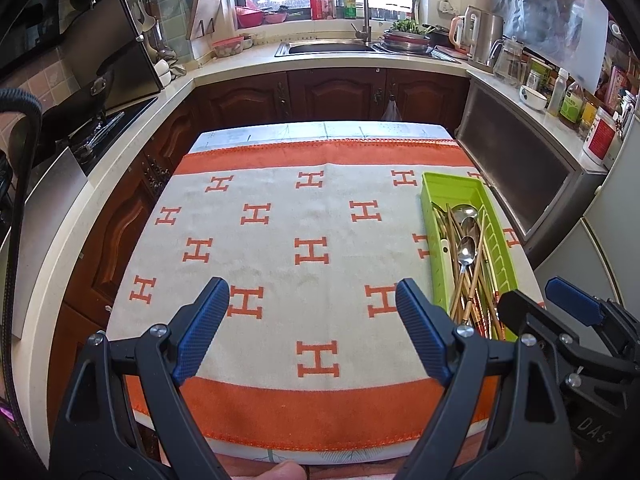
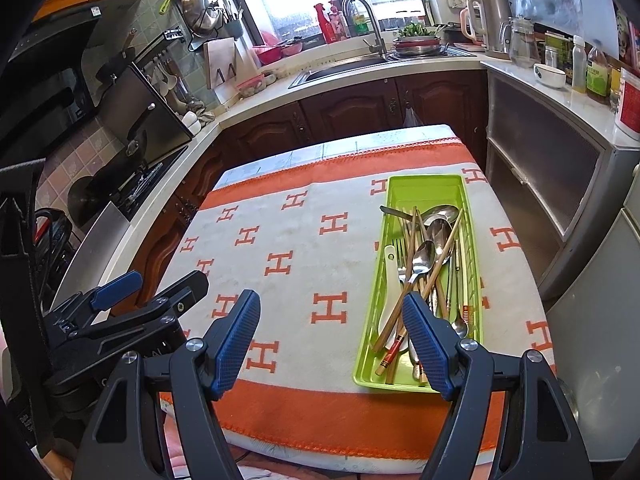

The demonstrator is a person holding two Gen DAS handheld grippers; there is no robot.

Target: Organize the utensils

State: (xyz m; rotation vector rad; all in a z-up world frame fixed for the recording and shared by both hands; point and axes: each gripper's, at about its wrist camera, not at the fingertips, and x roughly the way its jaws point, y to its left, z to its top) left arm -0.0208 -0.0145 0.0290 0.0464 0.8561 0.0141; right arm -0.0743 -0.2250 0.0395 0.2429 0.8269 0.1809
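A lime green tray [image 2: 424, 186] lies on the right side of the cloth-covered table [image 2: 304, 248]. In it are mixed metal spoons [image 2: 424, 258], wooden chopsticks [image 2: 444, 250], a fork and a white plastic spoon [image 2: 390, 284]. The same tray [image 1: 450, 184] shows in the left wrist view with spoons [image 1: 466, 250] and chopsticks. My right gripper [image 2: 332, 334] hovers open over the table's near edge, its right finger beside the tray's near end, nothing between the pads. My left gripper [image 1: 312, 320] hangs open and empty above the cloth, left of the tray.
The cloth is white with orange H marks and orange borders [image 1: 312, 156]. Dark wood cabinets [image 1: 336, 92] and a counter with a sink [image 1: 332, 46] run behind and to the left. A steel cabinet [image 1: 520, 184] stands close on the right.
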